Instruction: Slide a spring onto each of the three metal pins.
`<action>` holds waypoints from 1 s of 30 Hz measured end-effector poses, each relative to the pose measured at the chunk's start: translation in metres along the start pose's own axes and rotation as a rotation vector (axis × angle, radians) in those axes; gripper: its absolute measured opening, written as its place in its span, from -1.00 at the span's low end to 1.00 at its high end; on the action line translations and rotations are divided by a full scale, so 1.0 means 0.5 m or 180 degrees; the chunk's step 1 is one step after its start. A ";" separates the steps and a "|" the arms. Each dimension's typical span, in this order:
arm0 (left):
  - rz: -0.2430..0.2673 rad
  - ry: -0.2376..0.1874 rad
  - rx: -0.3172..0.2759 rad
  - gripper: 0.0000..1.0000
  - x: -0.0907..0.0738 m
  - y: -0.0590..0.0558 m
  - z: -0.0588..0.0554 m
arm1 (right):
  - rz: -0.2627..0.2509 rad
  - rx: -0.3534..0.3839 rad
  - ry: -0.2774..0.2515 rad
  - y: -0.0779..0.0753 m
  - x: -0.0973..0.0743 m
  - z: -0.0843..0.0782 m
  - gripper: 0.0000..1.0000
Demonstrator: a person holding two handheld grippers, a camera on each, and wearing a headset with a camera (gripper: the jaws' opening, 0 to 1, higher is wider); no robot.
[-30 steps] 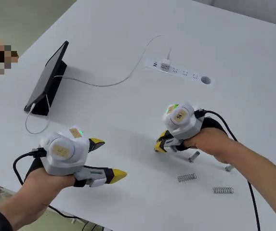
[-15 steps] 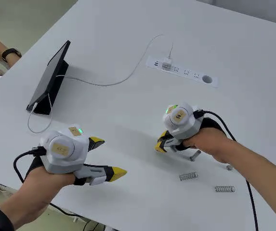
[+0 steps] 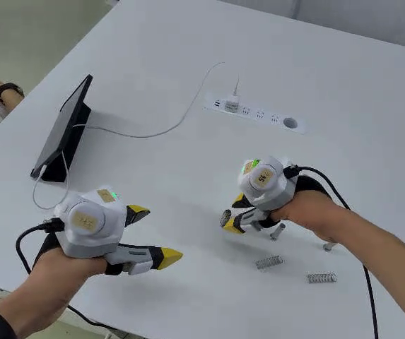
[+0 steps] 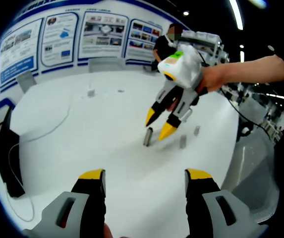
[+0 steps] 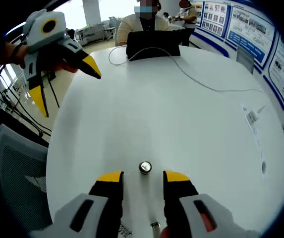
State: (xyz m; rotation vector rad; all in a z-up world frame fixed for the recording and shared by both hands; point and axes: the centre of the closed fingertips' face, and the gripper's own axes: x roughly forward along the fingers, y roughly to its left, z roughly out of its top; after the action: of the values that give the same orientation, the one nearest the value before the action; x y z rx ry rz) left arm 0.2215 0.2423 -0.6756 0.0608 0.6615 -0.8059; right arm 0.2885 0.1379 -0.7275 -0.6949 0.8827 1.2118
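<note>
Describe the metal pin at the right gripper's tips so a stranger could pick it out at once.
On the white table, find the right gripper, the one beside two loose springs. The pin stands upright just off its yellow tips, toward the left gripper; the other two pins are behind that gripper, nearer the springs.

table (image 3: 153, 56) white | tablet (image 3: 62, 131) black | spring (image 3: 269, 263) silver | power strip (image 3: 255, 113) white

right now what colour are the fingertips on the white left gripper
Yellow fingertips on the white left gripper; clearest in the left gripper view.
</note>
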 end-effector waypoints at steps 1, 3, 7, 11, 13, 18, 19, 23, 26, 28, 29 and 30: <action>-0.0002 -0.0005 0.0001 0.32 0.000 -0.002 0.002 | -0.0027 0.0010 -0.0011 0.000 -0.004 -0.002 -0.32; -0.0009 -0.0015 0.0005 0.31 0.000 -0.007 0.004 | -0.0051 0.0063 -0.0038 0.001 -0.010 -0.005 -0.28; -0.0022 -0.0008 0.0022 0.31 0.000 -0.014 0.005 | -0.0085 0.0154 -0.0108 0.002 -0.020 -0.009 -0.25; -0.0023 -0.0022 -0.0004 0.31 -0.002 -0.019 0.008 | -0.0183 0.0280 -0.0216 -0.002 -0.031 -0.008 -0.24; -0.0024 -0.0024 -0.0005 0.31 -0.002 -0.022 0.008 | -0.0218 0.0386 -0.0287 -0.004 -0.035 -0.008 -0.24; -0.0035 -0.0029 -0.0020 0.31 -0.002 -0.030 0.007 | -0.0341 0.0594 -0.0455 -0.008 -0.051 -0.007 -0.20; -0.0040 -0.0028 -0.0022 0.31 -0.001 -0.032 0.007 | -0.0377 0.0594 -0.0456 -0.009 -0.054 -0.009 -0.20; -0.0057 -0.0021 -0.0024 0.31 0.000 -0.040 0.006 | -0.0472 0.0712 -0.0585 -0.007 -0.067 -0.009 -0.13; -0.0064 -0.0026 -0.0038 0.31 0.000 -0.046 0.007 | -0.0501 0.0824 -0.0712 -0.004 -0.076 -0.006 -0.09; -0.0069 -0.0020 -0.0034 0.31 0.000 -0.049 0.006 | -0.0524 0.0872 -0.0773 -0.002 -0.082 -0.006 -0.05; -0.0072 -0.0018 -0.0029 0.31 0.000 -0.051 0.006 | -0.0534 0.0893 -0.0799 -0.002 -0.085 -0.005 -0.04; -0.0075 -0.0016 -0.0027 0.31 0.001 -0.052 0.006 | -0.0535 0.0906 -0.0807 -0.001 -0.087 -0.007 -0.04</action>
State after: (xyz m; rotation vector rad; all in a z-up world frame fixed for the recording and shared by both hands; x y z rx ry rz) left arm 0.2055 0.2229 -0.6684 0.0432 0.6620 -0.8257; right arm 0.2833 0.1138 -0.6914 -0.3682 0.7492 0.9744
